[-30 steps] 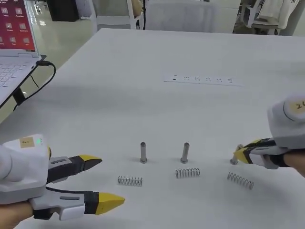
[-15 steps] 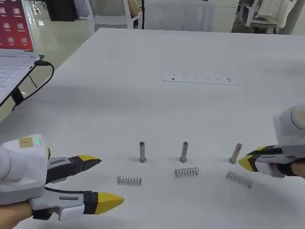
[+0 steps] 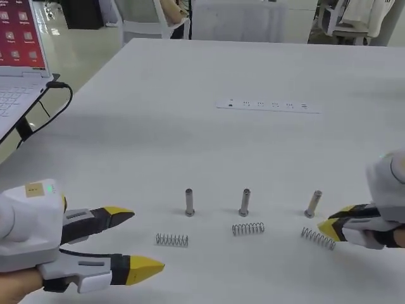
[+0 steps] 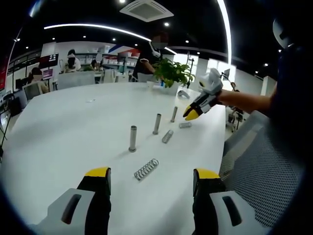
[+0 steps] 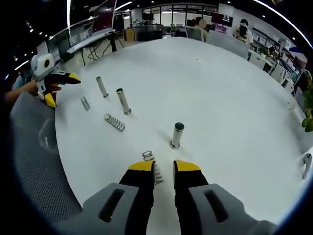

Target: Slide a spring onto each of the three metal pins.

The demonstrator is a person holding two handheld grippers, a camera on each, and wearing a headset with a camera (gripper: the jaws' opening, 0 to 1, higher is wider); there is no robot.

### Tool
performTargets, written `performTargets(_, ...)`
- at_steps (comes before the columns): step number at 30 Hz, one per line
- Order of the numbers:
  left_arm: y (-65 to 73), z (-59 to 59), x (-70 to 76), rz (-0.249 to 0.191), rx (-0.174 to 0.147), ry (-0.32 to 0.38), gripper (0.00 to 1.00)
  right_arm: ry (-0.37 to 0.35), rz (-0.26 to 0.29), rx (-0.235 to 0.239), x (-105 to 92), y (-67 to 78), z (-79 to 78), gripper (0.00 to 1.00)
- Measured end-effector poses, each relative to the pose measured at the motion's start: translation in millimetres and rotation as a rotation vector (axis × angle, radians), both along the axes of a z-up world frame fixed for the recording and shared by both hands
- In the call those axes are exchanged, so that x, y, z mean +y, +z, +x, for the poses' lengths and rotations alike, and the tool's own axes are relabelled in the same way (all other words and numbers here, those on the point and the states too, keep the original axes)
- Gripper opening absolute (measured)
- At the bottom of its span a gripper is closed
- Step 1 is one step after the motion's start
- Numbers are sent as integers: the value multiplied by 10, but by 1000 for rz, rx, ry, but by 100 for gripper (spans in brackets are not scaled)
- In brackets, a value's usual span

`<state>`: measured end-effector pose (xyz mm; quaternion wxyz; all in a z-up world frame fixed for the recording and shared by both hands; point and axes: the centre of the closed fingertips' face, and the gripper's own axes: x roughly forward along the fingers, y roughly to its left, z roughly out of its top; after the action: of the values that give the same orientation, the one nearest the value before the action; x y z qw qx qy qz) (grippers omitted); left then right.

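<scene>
Though low over the rightmost spring point(image 3: 318, 238), right tongs point(image 5: 164, 166) narrowly apart, left tongs point(image 4: 152, 172) wide apart

Three close views, shared pins point(image 3: 245, 202)

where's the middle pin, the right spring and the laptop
middle pin point(image 3: 244, 202), head view, mid shaft
right spring point(image 3: 316, 237), head view, middle coils
laptop point(image 3: 12, 96), head view, keyboard

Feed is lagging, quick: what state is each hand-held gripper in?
Left hand-held gripper: open, empty.
Right hand-held gripper: partly open at the right spring, not clamped on it.
</scene>
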<state>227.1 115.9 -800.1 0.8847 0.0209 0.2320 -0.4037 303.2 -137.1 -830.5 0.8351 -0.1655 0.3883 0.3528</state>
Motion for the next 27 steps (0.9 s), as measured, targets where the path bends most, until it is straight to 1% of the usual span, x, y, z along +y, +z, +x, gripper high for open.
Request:
performTargets(6, -6, -6, -3, 2, 2, -1, 63, 36, -9, 22, -28, -71, -98, 13)
performTargets(10, -8, -10, -2, 5, 4, -2, 63, 69, -31, 32, -35, -127, -150, 14)
performTargets(17, 0, -14, 5, 5, 6, -2, 63, 100, -50, 47, -41, -181, -185, 13)
performTargets(22, -2, -14, 8, 4, 6, 0, 63, 119, -61, 60, -62, -246, -186, 12)
performTargets(27, 1, -13, 12, 0, 8, 4, 62, 136, -74, 60, -58, -257, -200, 11)
